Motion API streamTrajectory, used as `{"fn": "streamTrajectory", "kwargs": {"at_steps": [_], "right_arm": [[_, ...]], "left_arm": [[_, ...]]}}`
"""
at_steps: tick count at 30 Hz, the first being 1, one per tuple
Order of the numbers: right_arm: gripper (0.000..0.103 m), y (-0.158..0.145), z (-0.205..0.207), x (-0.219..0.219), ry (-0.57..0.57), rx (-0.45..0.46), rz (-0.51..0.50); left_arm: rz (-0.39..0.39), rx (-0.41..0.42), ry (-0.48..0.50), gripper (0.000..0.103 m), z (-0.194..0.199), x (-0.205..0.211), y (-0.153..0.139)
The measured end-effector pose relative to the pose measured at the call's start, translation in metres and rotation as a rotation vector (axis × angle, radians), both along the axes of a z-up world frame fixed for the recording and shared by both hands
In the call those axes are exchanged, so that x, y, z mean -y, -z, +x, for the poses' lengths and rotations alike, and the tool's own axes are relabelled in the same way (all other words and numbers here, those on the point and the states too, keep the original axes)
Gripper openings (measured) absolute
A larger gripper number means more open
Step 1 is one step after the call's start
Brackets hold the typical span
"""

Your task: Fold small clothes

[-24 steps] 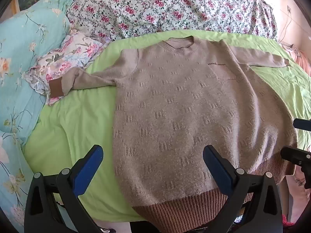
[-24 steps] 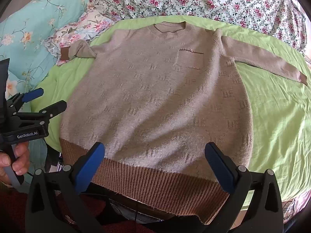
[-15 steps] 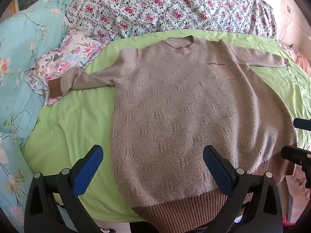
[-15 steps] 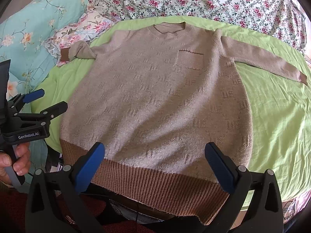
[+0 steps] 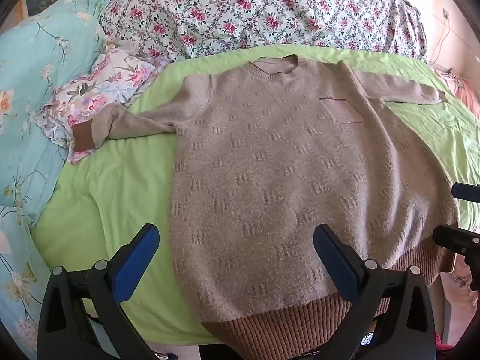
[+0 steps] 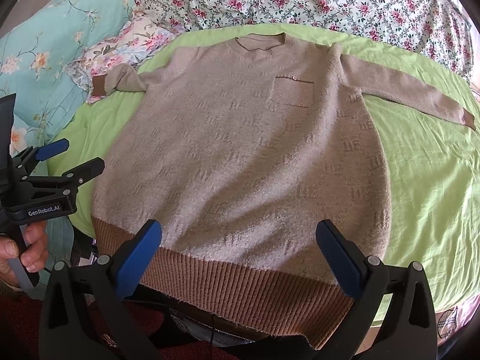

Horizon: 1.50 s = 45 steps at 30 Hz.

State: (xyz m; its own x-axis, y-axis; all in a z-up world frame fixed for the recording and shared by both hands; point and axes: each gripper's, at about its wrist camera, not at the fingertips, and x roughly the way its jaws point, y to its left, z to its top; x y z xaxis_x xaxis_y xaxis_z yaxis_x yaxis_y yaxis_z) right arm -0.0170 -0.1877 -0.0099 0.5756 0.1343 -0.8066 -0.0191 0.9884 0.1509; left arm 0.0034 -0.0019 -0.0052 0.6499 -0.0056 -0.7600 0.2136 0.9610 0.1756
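A beige knit sweater (image 5: 285,174) with a brown ribbed hem, brown cuffs and a chest pocket lies flat, front up, on a green sheet (image 5: 99,198); it also shows in the right wrist view (image 6: 240,150). Both sleeves are spread out sideways. Its hem hangs over the near bed edge. My left gripper (image 5: 237,258) is open and empty above the hem's left part. My right gripper (image 6: 240,255) is open and empty above the hem's middle. The left gripper also shows at the left in the right wrist view (image 6: 69,162).
A teal floral quilt (image 5: 33,69) and a small floral pillow (image 5: 99,90) lie at the left, under the left cuff (image 5: 82,136). A white and pink floral duvet (image 5: 255,9) is heaped at the back. The green sheet (image 6: 429,186) extends right.
Both views have shifted very slightly. The sweater lies as before and both grippers stay open.
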Motion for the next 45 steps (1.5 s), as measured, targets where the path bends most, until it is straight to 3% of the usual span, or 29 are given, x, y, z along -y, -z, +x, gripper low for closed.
{"fn": "streamTrajectory", "kwargs": {"at_steps": [7,8,11,16,20,27,33,39,43,45], "right_arm": [[0.103,0.001,0.003,0.004,0.005,0.041,0.02],[0.103,0.0,0.002,0.005,0.004,0.081,0.039],[0.103,0.001,0.002,0.004,0.004,0.034,0.025],[0.103,0.0,0.002,0.005,0.004,0.075,0.046],[0.103,0.003,0.006,0.01,0.013,0.03,0.036],[0.103,0.005,0.014,0.035,0.065,0.036,0.013],[0.103,0.003,0.027,0.093,0.182,0.048,0.051],[0.102,0.008,0.049,0.18,0.337,0.053,0.159],[0.101,0.008,0.063,0.242,0.47,0.078,0.175],[0.092,0.008,0.069,0.281,0.545,0.097,0.214]], "left_arm": [[-0.013,0.017,0.004,0.103,0.001,0.003,0.0],[-0.016,0.021,0.005,0.103,0.001,0.003,0.0],[0.007,-0.019,0.007,0.103,0.002,0.003,0.001],[0.018,-0.055,0.008,0.103,0.004,0.004,0.001],[0.017,-0.013,0.01,0.103,0.009,0.007,0.002],[-0.045,-0.024,0.0,0.103,0.031,0.008,0.003],[-0.088,-0.019,-0.012,0.103,0.063,0.005,-0.004],[-0.177,0.092,-0.019,0.103,0.099,0.007,-0.016],[-0.163,0.037,0.011,0.103,0.135,0.017,-0.014],[-0.177,-0.029,-0.002,0.103,0.15,0.019,-0.004]]}}
